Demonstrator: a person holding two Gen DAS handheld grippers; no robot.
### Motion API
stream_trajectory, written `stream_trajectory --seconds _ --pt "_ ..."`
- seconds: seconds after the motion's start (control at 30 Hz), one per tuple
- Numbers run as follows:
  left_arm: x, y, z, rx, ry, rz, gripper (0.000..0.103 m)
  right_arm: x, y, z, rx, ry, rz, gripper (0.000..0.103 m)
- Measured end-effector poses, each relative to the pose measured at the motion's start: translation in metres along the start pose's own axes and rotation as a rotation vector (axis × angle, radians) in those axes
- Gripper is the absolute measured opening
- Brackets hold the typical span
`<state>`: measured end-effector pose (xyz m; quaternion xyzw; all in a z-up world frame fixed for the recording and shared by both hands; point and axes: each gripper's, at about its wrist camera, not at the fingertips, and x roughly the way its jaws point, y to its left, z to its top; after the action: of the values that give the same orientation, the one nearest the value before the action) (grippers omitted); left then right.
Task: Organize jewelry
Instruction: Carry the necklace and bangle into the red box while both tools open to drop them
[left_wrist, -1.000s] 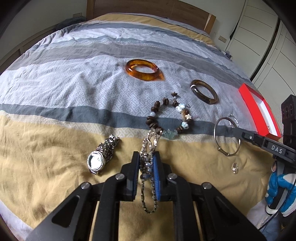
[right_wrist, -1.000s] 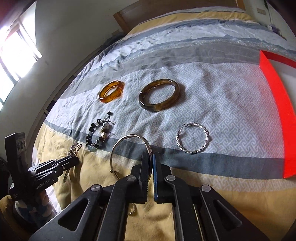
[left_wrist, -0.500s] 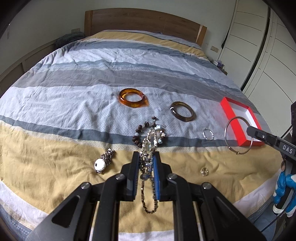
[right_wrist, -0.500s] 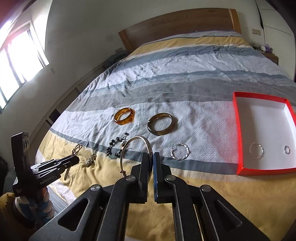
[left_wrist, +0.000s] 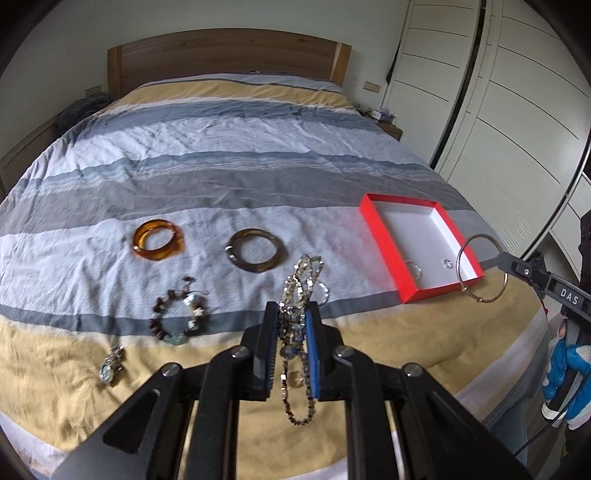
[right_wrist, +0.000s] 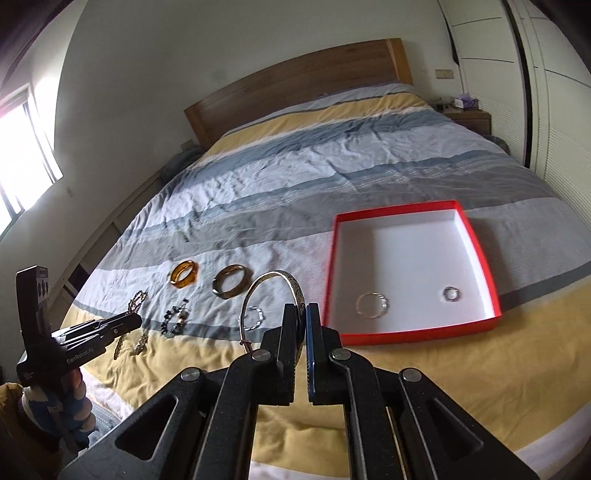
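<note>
My left gripper (left_wrist: 291, 314) is shut on a beaded chain necklace (left_wrist: 301, 280) that loops above and dangles below the pads, lifted over the bed. My right gripper (right_wrist: 303, 314) is shut on a thin silver bangle (right_wrist: 258, 291), held in the air left of the red box (right_wrist: 484, 266); the same bangle (left_wrist: 480, 269) and right gripper (left_wrist: 498, 258) show in the left wrist view beside the red box (left_wrist: 384, 243). Inside the box lie a silver ring bracelet (right_wrist: 371, 304) and a small ring (right_wrist: 450, 293).
On the striped bedcover lie an amber bangle (left_wrist: 157, 240), a brown bangle (left_wrist: 255, 249), a dark beaded bracelet (left_wrist: 177, 317), a watch (left_wrist: 110, 365) and a twisted silver bracelet (right_wrist: 255, 315). A wardrobe (left_wrist: 498, 110) stands right of the bed, a gloved hand (left_wrist: 565, 369) at its edge.
Both grippers rose and pulled back from the bed, lifting the necklace and the silver bangle. The right gripper moved toward the red box, which now shows whole.
</note>
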<state>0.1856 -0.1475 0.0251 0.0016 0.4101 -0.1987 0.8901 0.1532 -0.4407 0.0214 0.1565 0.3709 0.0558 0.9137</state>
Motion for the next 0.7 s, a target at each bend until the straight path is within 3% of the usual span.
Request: stream_trajectory --seconds 0.2,0.43,0.7 --pt "0.055 -0.064 0.039 0.059 0.022 -0.077 0.013 0.012 -0.069 0.02 0.061 -0.021 -0.068 0.005" --pt "0.135 -0.13 0.077 0.102 0.052 -0.154 0.013 0.06 -0.128 0.045 0.075 -0.005 -0.121 0.005" --pt "0.224 -0.154 0.093 0.111 0.124 -0.137 0.013 0.118 -0.163 0.055 0.042 0.054 -0.159 0.005"
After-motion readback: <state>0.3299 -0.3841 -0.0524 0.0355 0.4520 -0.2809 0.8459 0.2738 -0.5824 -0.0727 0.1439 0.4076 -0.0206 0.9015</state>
